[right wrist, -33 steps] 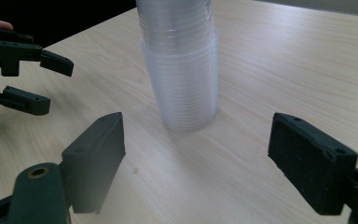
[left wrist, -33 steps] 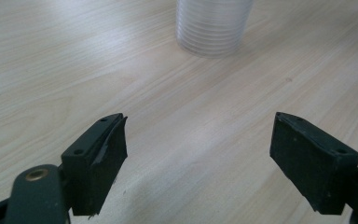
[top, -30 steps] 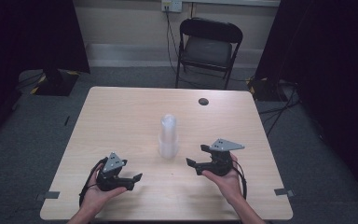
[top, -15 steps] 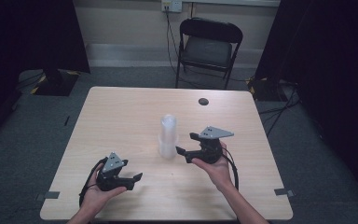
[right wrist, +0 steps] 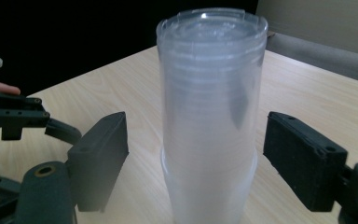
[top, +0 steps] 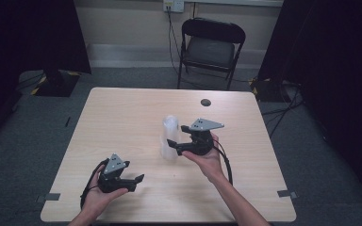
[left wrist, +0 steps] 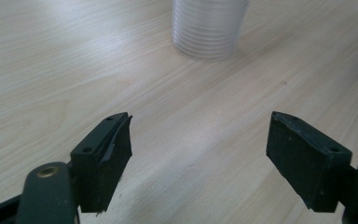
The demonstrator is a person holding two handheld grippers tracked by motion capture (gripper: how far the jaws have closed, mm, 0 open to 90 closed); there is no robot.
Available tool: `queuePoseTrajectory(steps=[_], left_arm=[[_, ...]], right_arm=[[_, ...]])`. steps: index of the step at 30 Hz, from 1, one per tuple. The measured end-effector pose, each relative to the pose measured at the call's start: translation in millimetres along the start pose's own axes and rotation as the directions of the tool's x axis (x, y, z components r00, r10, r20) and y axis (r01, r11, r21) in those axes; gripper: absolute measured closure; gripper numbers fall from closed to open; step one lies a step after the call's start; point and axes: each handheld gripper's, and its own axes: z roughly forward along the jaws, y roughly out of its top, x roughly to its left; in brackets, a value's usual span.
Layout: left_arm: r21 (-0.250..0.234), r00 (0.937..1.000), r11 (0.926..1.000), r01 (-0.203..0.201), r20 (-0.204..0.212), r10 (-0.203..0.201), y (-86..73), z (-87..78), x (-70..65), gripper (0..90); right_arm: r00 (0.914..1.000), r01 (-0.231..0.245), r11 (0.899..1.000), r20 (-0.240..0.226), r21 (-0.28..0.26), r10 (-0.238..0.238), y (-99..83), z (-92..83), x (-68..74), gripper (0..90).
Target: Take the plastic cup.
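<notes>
A tall stack of clear plastic cups (top: 169,135) stands upside down, rims on the wood, in the middle of the table (top: 122,113). My right gripper (top: 177,136) has come up to the stack from the right, and its jaws have just been closing. In the right gripper view the stack (right wrist: 209,121) stands between the two pads of the right gripper (right wrist: 196,161), with a gap on each side, so nothing is gripped. My left gripper (top: 133,172) rests low near the front left, open and empty. In its own view the left gripper (left wrist: 200,154) faces bare wood, with the stack's base (left wrist: 209,28) farther off.
A small dark round object (top: 206,102) lies near the table's far edge. A black folding chair (top: 209,49) stands beyond the table. Cables trail from both grippers toward the front edge. The left gripper (right wrist: 14,116) also appears at the left of the right gripper view.
The right gripper has moved left and a little up toward the cup stack, so its jaws now flank it. The left gripper and the stack have stayed put.
</notes>
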Motion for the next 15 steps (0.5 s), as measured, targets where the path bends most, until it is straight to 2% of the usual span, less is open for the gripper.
queuePoseTrajectory(steps=[9,15], left_arm=[[0.003,0.9999,0.9999,0.012,-0.004,-0.012,-0.3,1.1,1.0,22.1],[-0.01,0.9999,0.9998,0.015,-0.007,-0.015,-0.1,0.1,2.5,21.8]], right_arm=[[0.9999,0.012,1.0,0.007,-0.019,-0.012,7.8,19.1,-6.2,27.0],[0.9999,0.015,1.0,-0.004,0.001,-0.015,3.2,29.9,-8.7,27.4]])
